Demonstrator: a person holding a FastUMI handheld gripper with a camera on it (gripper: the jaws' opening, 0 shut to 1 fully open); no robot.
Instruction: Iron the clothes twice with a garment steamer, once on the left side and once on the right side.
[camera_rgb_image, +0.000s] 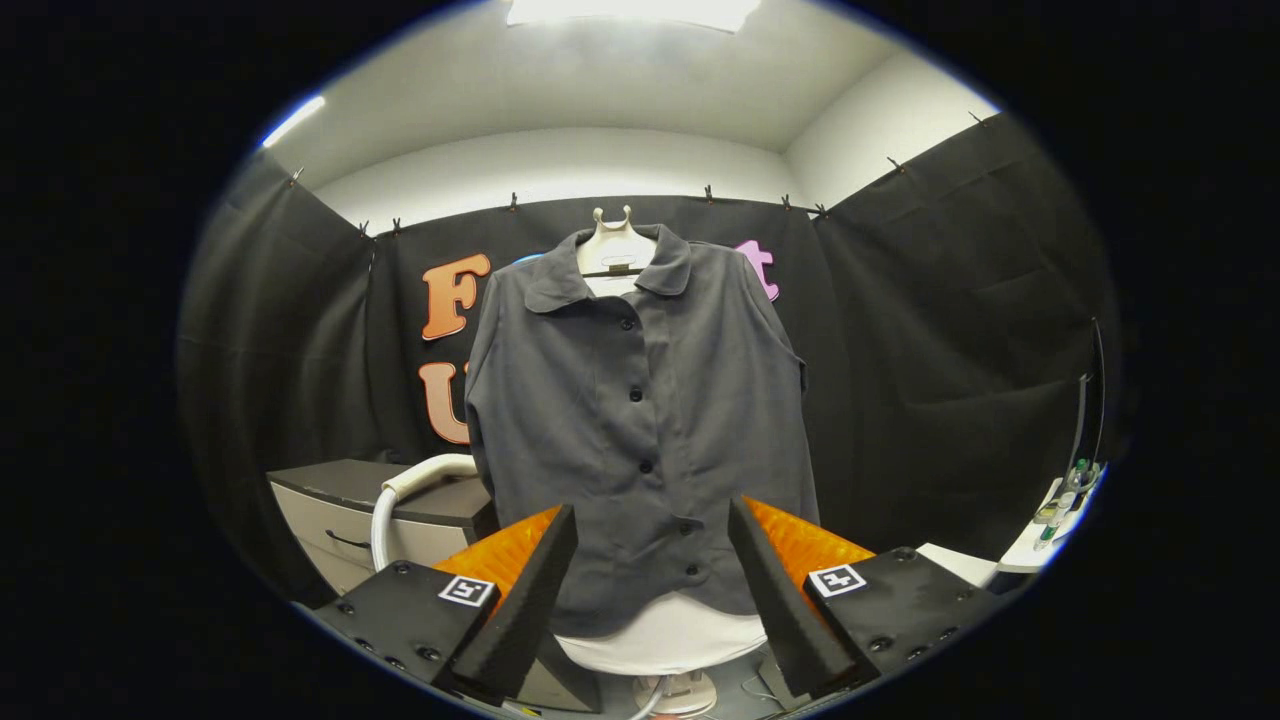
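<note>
In the gripper view my claw (650, 570) is spread wide and holds nothing. The shirt (640, 420) hangs buttoned on a form (615, 245) straight beyond my fingers, its front facing me, collar up, hem down, so its long axis runs top to bottom. The button line falls about midway between my fingers.

Left of the shirt's hem a hose (400, 495) curves over a cabinet (370, 500). I judge the steamer head lies at its end, though I cannot see it. My step is to reach left of the shirt, follow the hose down and clamp squarely on the handle.
</note>
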